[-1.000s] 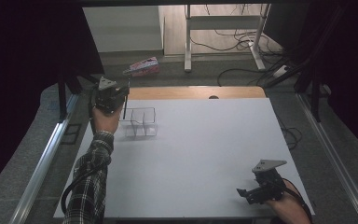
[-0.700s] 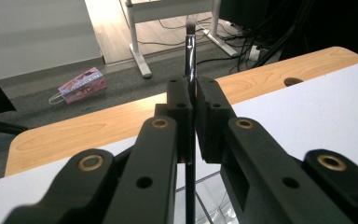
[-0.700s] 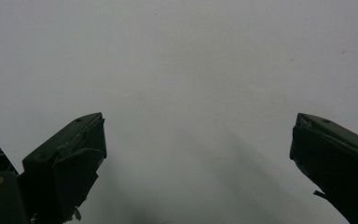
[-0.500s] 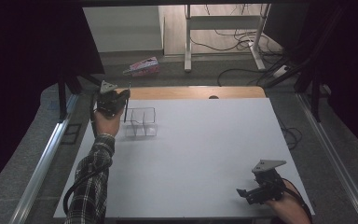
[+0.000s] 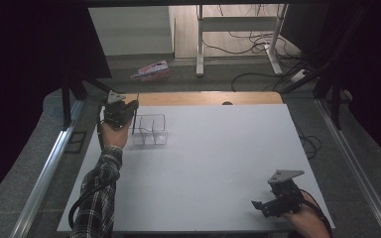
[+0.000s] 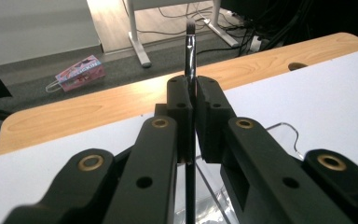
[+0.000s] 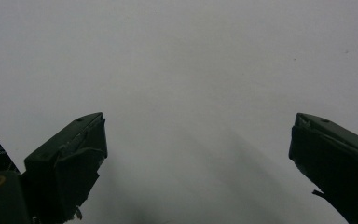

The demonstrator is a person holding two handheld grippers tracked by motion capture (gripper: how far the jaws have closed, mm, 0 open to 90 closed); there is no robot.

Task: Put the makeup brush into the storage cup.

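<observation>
Left gripper (image 5: pixel 129 110), seen from the high view, stands at the far left of the white table (image 5: pixel 218 163), clamped on a thin dark pen (image 5: pixel 135 116) that we hold upright just beside the clear plastic organizer (image 5: pixel 150 130); our right gripper (image 5: pixel 264 206) rests near the front right corner, well apart from the work. We judge the risk here to be a miss — the pen's lower tip could catch the organizer's rim and push the light box across the table rather than drop into a compartment. From the left gripper view, the pads (image 6: pixel 179 105) pinch the pen (image 6: pixel 190 56) at mid-length, so a slight tilt of our wrist could swing its ends wide, or the smooth barrel could slip down between the pads. From the right gripper view, the jaws stand wide over bare table (image 7: pixel 191 70) — too far off to steady the organizer if it slides.
</observation>
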